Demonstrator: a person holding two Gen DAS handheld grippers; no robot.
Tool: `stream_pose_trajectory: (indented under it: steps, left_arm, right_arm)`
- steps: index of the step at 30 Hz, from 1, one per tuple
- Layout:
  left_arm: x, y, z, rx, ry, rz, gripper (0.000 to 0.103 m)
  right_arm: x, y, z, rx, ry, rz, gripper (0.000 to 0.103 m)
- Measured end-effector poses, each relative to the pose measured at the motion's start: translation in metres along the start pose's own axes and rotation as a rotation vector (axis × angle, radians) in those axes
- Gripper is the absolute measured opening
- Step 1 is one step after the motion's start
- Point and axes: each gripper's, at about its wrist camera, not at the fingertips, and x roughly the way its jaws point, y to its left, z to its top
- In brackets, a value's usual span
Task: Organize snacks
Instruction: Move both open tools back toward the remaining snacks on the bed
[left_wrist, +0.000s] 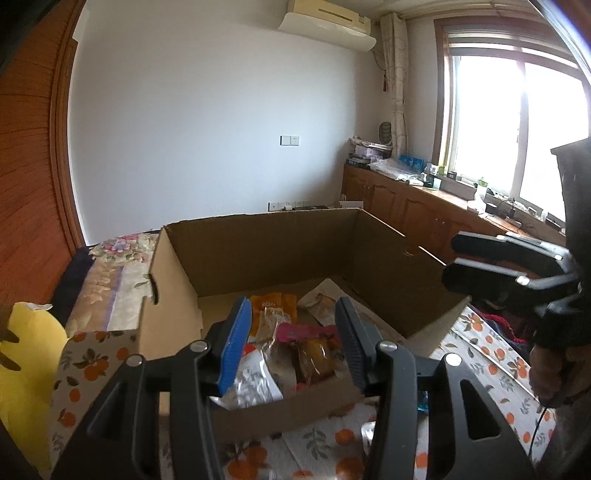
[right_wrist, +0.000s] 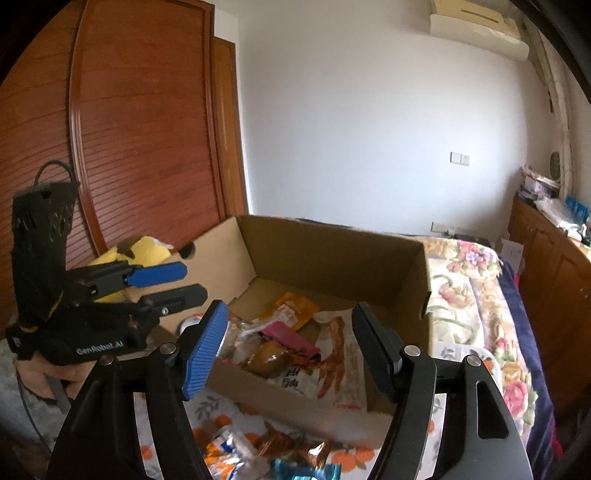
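Two hand-held grippers are hovering over an open brown cardboard box (left_wrist: 266, 254) that is sitting on a white tablecloth printed with oranges (left_wrist: 491, 343). The left gripper (left_wrist: 291, 339) has its jaws apart and opening a little wider, with nothing pinched between them; seen through that gap, the snacks are lying on the box floor below. The right gripper (right_wrist: 291, 350) also has its jaws apart and empty, spread wider than the left pair.

Beyond and beneath both sets of jaws, the box is holding a loose heap: an orange foil snack packet (right_wrist: 295, 308), a pink-topped clear pouch with a brown pastry inside (right_wrist: 275, 350), a crinkly silver-and-white wrapper (left_wrist: 255, 380) and a long clear bag of orange-brown strips (right_wrist: 336, 362). More snacks, among them a shiny blue foil wrapper (right_wrist: 303, 472), are lying on the cloth below the right jaws, nearer than the box.

These packets are probably light, soft and slippery, and the pastry would likely crush under a hard squeeze. The safest hold is likely a flat sealed edge or corner, pinched gently.

The heap is overlapping, so where one packet ends is hard to judge. The packets on the cloth are blurred and cut off by the picture's lower edge. A yellow soft toy (right_wrist: 147, 247) is partly hidden behind the left gripper's fingers. Printing on the wrappers is too small to read.
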Motion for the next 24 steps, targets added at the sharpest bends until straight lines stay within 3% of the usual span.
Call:
stream_pose_trajectory:
  steps: [9,18,24]
  left_arm:
    - [-0.04,-0.003,-0.029,0.008,0.058,0.017,0.054]
    - [-0.058,0.006,-0.085,-0.046,0.134,0.04,0.054]
    - [-0.062,0.01,-0.105,-0.066,0.164,0.044,0.054]
  right_arm:
    - [-0.047,0.03,-0.014,0.022,0.033,-0.011,0.072]
    - [-0.052,0.057,-0.06,0.077,0.14,-0.032,0.072]
    - [-0.044,0.067,-0.084,0.109,0.192,-0.049,0.072]
